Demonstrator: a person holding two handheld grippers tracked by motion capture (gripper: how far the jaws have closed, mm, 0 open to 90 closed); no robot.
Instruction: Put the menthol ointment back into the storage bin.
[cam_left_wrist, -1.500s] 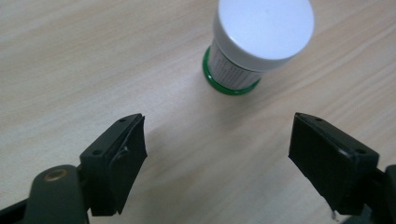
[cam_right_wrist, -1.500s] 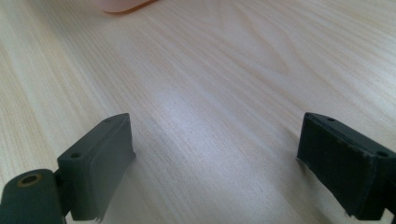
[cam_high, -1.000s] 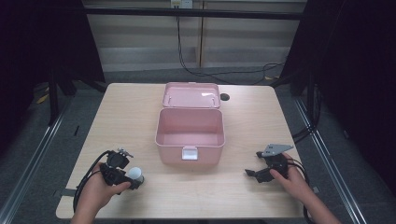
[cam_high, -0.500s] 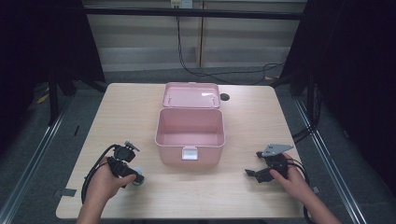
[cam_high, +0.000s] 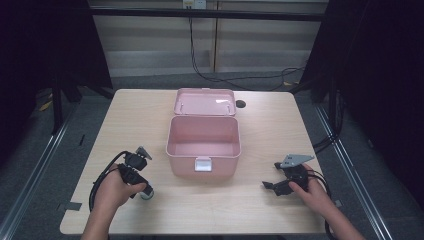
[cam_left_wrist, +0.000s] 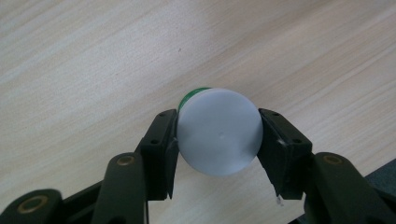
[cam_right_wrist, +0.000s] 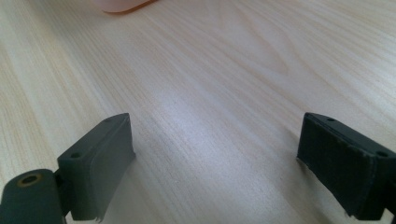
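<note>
worktop: pale wood-grain table top (cam_high: 130, 115), dark floor and cables around it
box: pink plastic box with hinged lid (cam_high: 203, 141), lid swung open toward the far edge, sits mid-worktop, white latch tab on its near wall, inside looks empty
left gripper: black two-jaw gripper (cam_high: 141, 186) in the person's left hand (cam_high: 111, 189), near the near-left corner, left of the box and apart from it
left jaws: clenched on a small round white cap with green rim (cam_left_wrist: 219, 130), pads touching both sides of it
cap: held just over the worktop near the near edge (cam_high: 146, 191)
right gripper: black gripper with grey plate (cam_high: 270, 185) in the right hand (cam_high: 311, 190), near the near-right corner, low over the wood
right jaws: spread wide, released, bare wood between them (cam_right_wrist: 215, 149)
</note>
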